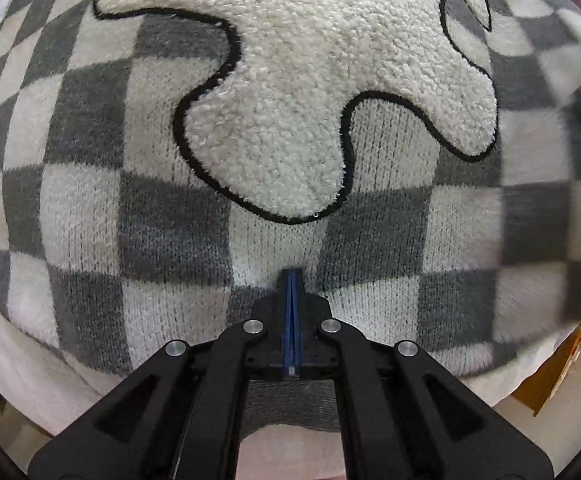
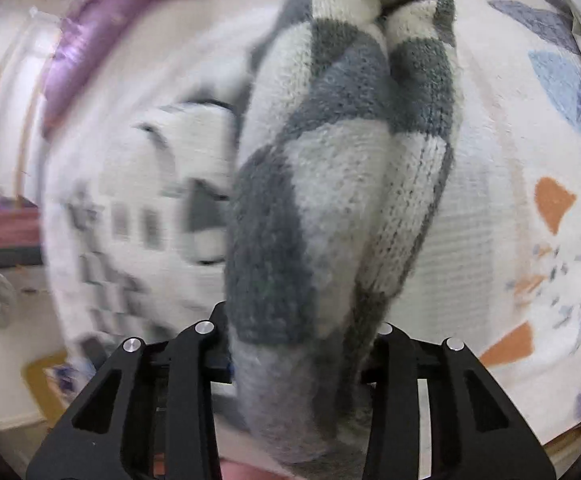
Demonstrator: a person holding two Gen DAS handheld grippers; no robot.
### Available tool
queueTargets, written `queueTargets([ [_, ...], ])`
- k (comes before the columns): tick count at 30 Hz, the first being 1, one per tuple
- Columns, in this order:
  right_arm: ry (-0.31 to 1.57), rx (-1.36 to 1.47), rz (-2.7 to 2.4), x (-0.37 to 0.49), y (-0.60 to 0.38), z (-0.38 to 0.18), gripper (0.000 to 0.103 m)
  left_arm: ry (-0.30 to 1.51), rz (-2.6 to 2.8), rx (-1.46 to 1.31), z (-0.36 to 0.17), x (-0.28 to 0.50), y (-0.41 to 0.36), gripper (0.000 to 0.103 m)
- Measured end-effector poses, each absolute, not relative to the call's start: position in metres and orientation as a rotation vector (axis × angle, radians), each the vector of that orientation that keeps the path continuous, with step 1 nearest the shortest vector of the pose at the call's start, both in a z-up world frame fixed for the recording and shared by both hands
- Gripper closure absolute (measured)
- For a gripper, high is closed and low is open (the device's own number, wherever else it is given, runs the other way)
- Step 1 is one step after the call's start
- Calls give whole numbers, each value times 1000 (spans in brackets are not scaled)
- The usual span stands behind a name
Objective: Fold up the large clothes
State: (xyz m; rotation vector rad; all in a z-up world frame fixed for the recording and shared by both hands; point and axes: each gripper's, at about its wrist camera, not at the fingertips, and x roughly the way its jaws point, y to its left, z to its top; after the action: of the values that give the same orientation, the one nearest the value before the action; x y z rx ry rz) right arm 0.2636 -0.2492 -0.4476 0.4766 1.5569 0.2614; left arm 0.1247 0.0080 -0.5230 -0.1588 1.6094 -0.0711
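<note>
- Bedding makes up the work surface: a pale pink blanket (image 1: pixel 18 364) lies under the garment in the left wrist view, and a white sheet with blue and orange shapes (image 2: pixel 530 184) spreads beyond it in the right wrist view.
- Nearest the right wrist camera, the right gripper (image 2: pixel 294 360) has a thick bunched roll of the checked sweater (image 2: pixel 330 160) filling the gap between its jaws. The jaws stand partly apart with the knit packed between them, and they look clamped on it, though the fingertips are hidden behind the cloth.
- Nearest the left wrist camera, the left gripper (image 1: pixel 291 284) has its blue-lined fingers (image 1: pixel 296 300) pressed fully together. I cannot make out any cloth caught between them; the tips sit just over the sweater's flat front panel.
- Beyond the left gripper, the sweater (image 1: pixel 170 220) lies spread wide, with its fleecy white appliqué (image 1: pixel 290 92) outlined in black just past the fingertips.
- Farther from the right gripper, the rest of the garment is blurred, with a purple bundle (image 2: pixel 74 60) beyond it.
- Handling, as a judgement: the knit looks soft, thick and limp, fairly heavy for cloth, and not slippery. It should sag and stretch when lifted by one point.
- Good holds would be hems, shoulder seams or cuffs, rather than the middle of the panel or the fleecy patch.
</note>
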Motion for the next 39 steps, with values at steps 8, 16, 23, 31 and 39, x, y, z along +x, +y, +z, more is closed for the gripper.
queueTargets([
  [8, 1500, 424, 419, 285, -168, -365, 70, 1583, -130, -162, -517, 107, 0, 103],
  [16, 1499, 314, 477, 272, -108, -328, 70, 1541, -131, -194, -461, 125, 87, 103],
  [23, 1554, 171, 575, 272, -56, -339, 70, 1451, -54, -268, -410, 128, 200, 103],
  [31, 1619, -36, 715, 276, 46, -376, 69, 1392, 36, -287, -375, 125, 254, 103],
  [39, 1719, -158, 768, 282, 134, -448, 69, 1419, 134, -320, -410, 129, 291, 103],
])
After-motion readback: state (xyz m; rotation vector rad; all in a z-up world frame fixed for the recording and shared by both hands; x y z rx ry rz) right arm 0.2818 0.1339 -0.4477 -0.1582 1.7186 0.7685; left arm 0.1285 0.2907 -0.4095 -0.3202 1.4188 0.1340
